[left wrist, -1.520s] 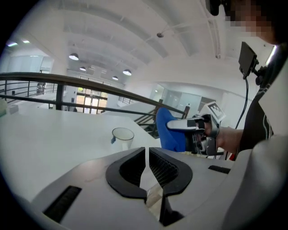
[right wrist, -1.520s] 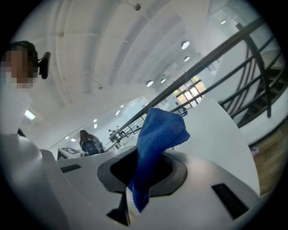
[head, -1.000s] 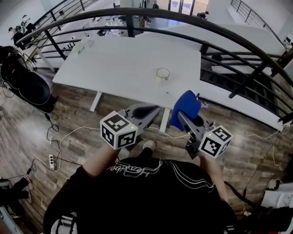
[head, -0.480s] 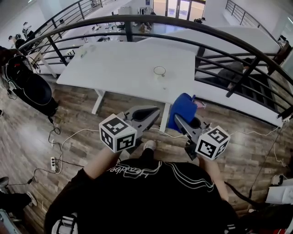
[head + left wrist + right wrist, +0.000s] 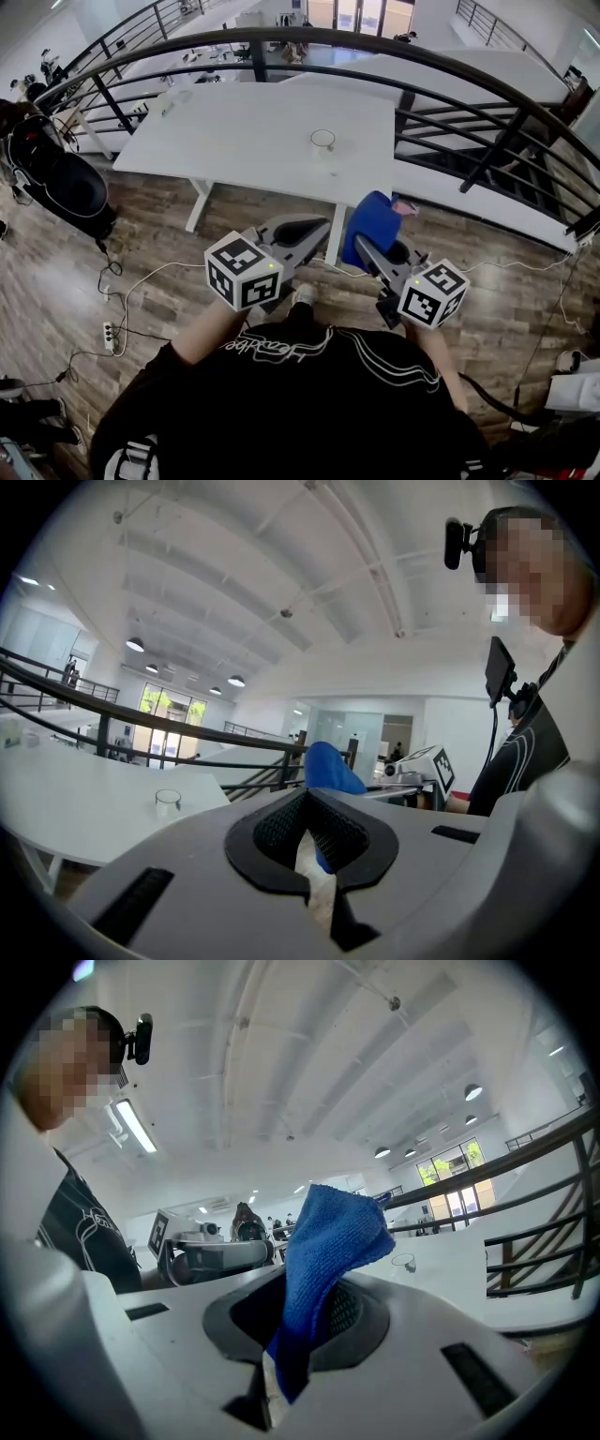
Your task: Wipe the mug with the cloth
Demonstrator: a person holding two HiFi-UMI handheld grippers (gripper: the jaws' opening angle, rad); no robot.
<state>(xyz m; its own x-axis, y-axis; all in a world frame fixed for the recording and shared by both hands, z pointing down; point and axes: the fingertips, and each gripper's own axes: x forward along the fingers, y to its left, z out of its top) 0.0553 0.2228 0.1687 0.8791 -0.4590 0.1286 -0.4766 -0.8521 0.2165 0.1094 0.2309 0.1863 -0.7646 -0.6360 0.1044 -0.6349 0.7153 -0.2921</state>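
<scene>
The white surface [image 5: 244, 131] lies far ahead, well apart from both tools. The left tool [image 5: 309, 855] is closed on nothing. The right tool [image 5: 281, 1354] is clamped on the blue cloth [image 5: 328, 1251], which hides its tips. The clear mug [image 5: 322, 142] stands towards the surface's right, too small to make out a handle.

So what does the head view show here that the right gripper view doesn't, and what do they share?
Head view only: the wooden floor with trailing cables, a table leg and the right gripper's marker cube. Right gripper view only: the ceiling lights, and the grip itself, with the right gripper jaws closed on the lower end of the blue cloth. Both: the cloth, the white table with the clear mug standing on it, the dark railing and the left gripper.
</scene>
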